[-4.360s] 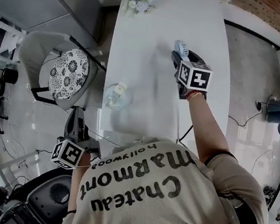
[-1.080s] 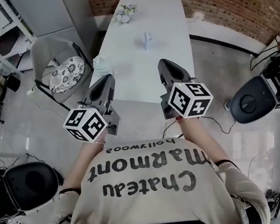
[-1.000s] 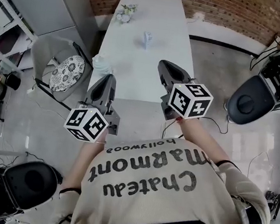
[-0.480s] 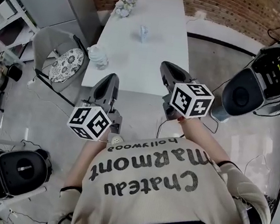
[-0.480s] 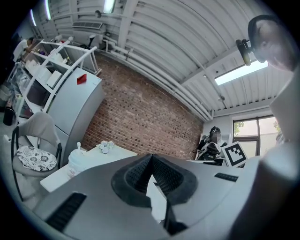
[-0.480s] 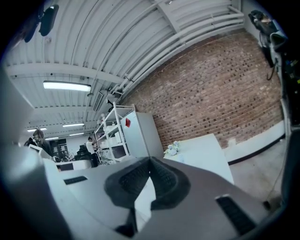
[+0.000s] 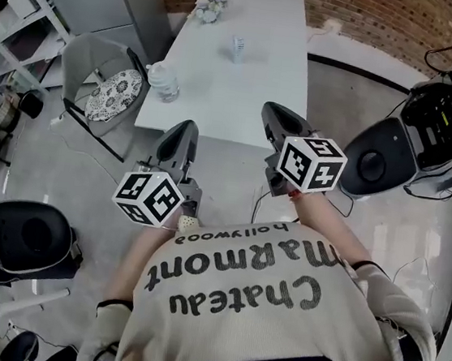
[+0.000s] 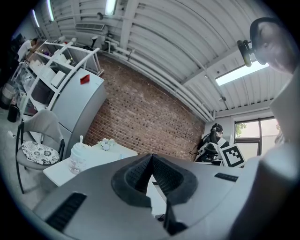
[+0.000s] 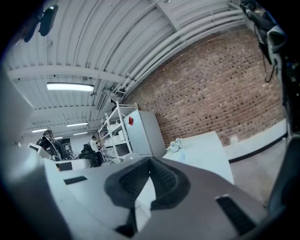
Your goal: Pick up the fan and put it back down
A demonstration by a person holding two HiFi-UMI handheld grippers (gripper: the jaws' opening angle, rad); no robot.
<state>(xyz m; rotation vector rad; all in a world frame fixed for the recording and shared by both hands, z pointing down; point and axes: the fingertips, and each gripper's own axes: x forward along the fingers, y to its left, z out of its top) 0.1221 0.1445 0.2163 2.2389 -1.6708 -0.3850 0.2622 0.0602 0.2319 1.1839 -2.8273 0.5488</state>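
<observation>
Head view: fan (image 7: 237,48), table (image 7: 220,93) farther off than before.

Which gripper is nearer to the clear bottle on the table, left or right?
Left. The left gripper hangs just off the table's near edge, close below the bottle in the head view. The right gripper is by the opposite near corner.

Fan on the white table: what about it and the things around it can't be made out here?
- fan: too small in the head view to tell its shape or which way it faces.
- Left gripper view: the body of the left gripper covers most of the table; the fan does not show.
- bottle: too small in the head view to tell what is in it.
</observation>
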